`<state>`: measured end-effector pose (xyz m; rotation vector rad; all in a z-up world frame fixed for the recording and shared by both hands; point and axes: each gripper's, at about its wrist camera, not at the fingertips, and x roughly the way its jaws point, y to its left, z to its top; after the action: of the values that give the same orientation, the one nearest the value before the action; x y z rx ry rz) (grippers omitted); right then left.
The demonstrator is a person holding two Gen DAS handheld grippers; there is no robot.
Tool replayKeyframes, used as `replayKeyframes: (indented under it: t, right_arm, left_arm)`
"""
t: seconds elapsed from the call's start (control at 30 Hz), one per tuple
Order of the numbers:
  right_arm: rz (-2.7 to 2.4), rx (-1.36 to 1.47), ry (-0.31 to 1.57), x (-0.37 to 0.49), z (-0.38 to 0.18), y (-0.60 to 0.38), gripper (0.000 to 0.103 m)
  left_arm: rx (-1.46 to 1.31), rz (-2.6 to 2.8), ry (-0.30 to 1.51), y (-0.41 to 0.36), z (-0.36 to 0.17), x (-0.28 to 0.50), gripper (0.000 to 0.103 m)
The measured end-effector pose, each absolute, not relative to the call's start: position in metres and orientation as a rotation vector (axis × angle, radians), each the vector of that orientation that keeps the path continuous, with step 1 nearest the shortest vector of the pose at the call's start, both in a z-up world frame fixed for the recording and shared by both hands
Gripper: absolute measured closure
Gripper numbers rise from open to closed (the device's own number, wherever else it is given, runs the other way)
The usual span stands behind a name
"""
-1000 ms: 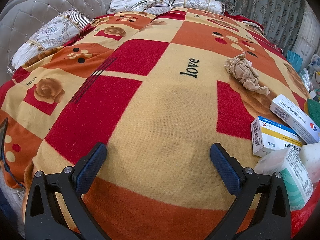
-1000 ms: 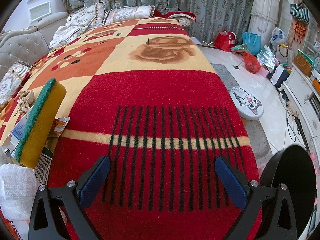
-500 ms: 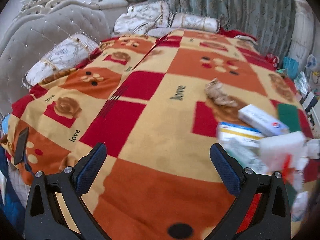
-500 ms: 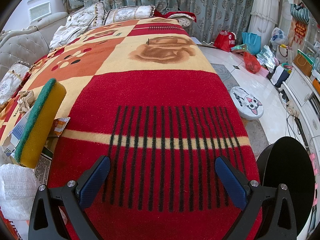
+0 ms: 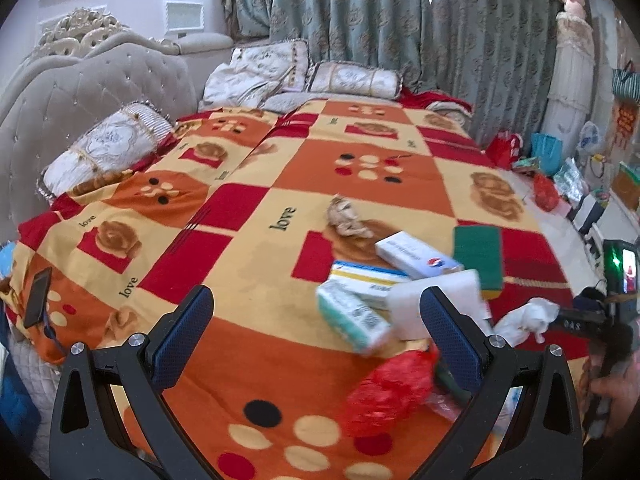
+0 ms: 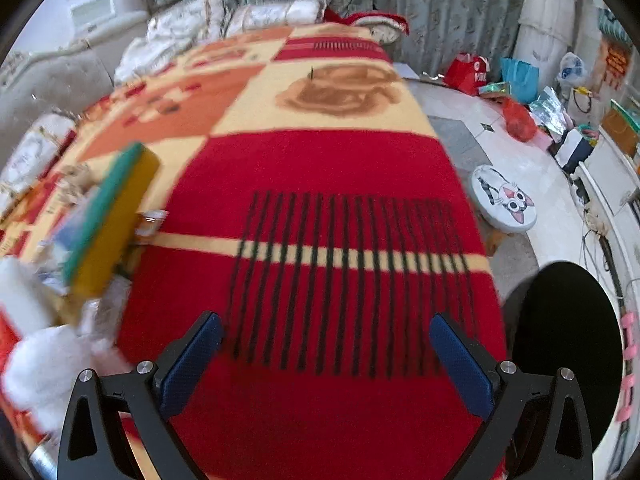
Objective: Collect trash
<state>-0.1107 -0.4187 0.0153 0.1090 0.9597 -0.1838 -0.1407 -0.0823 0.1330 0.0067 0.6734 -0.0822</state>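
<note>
The left gripper (image 5: 316, 320) hangs above the blanket (image 5: 256, 248) with its jaws spread wide and nothing between them; the trash lies ahead and to its right: a crumpled paper (image 5: 347, 217), three boxes (image 5: 416, 255), a sponge (image 5: 478, 256), a white tissue (image 5: 526, 318) and a red bag (image 5: 390, 390) beside its right finger. The right gripper (image 6: 326, 354) is likewise wide open and empty over the red striped patch, with the sponge (image 6: 110, 216) and tissue (image 6: 56, 364) off to its left

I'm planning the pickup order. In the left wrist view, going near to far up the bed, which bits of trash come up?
Red plastic bag → green-and-white box → yellow-striped box → white box with a red-blue logo → crumpled brown paper.
</note>
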Motion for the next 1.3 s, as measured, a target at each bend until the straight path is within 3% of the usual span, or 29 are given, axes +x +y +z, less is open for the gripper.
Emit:
replayKeyframes:
  t: [0.27,0.5,1.3]
  right_arm:
    - [-0.198,0.035,0.716,-0.179,0.095,-0.387,0.000]
    - [-0.150,-0.037,0.607,-0.203,0.131,-0.348,0.000]
    - [-0.094,-0.011,0.570,-0.214,0.145,-0.323,0.000]
  left_arm:
    - [0.021,-0.089,0.628,-0.101,0.148,-0.156,0.000]
    - [0.034,-0.083,0.575,-0.106,0.158,-0.165,0.000]
    - [0.027,-0.091,0.547,-0.111,0.164,-0.175,0.000]
